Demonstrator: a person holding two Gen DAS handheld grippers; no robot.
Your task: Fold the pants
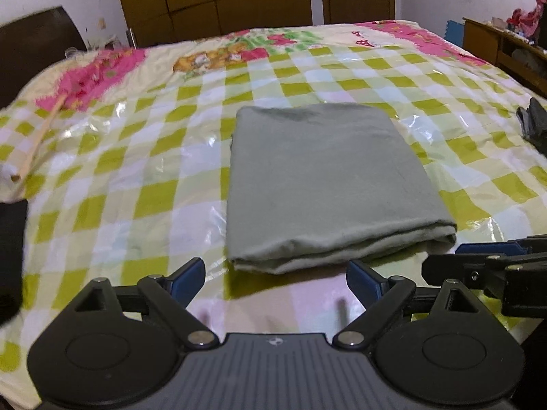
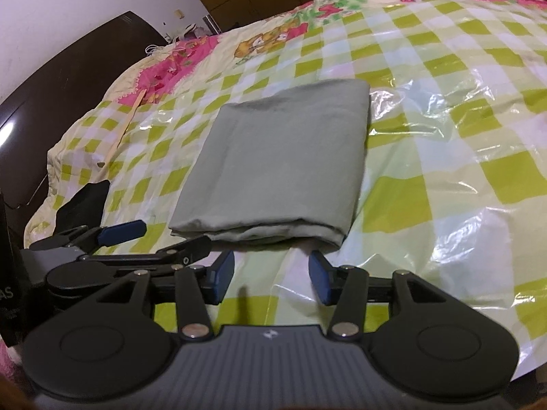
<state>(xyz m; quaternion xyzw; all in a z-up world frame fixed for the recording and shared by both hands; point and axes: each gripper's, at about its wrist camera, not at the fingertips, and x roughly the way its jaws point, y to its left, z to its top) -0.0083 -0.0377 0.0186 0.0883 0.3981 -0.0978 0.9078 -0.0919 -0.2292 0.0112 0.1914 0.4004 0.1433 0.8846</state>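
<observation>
The grey-green pants (image 1: 324,177) lie folded into a neat rectangle on the checked bed cover; they also show in the right wrist view (image 2: 283,167). My left gripper (image 1: 275,280) is open and empty, just short of the near folded edge. My right gripper (image 2: 271,275) is open and empty, just short of the same edge, toward its right end. The right gripper's fingers (image 1: 485,256) show at the right of the left wrist view. The left gripper's fingers (image 2: 119,232) show at the left of the right wrist view.
Clear plastic sheet (image 2: 444,157) covers the green-checked bed cover (image 1: 136,177). A wooden stick (image 1: 37,140) lies at the bed's left. Dark cloth (image 1: 533,123) sits at the right edge. A dark headboard (image 2: 68,68) is left, a wooden wardrobe (image 1: 212,0) beyond, a shelf (image 1: 506,51) right.
</observation>
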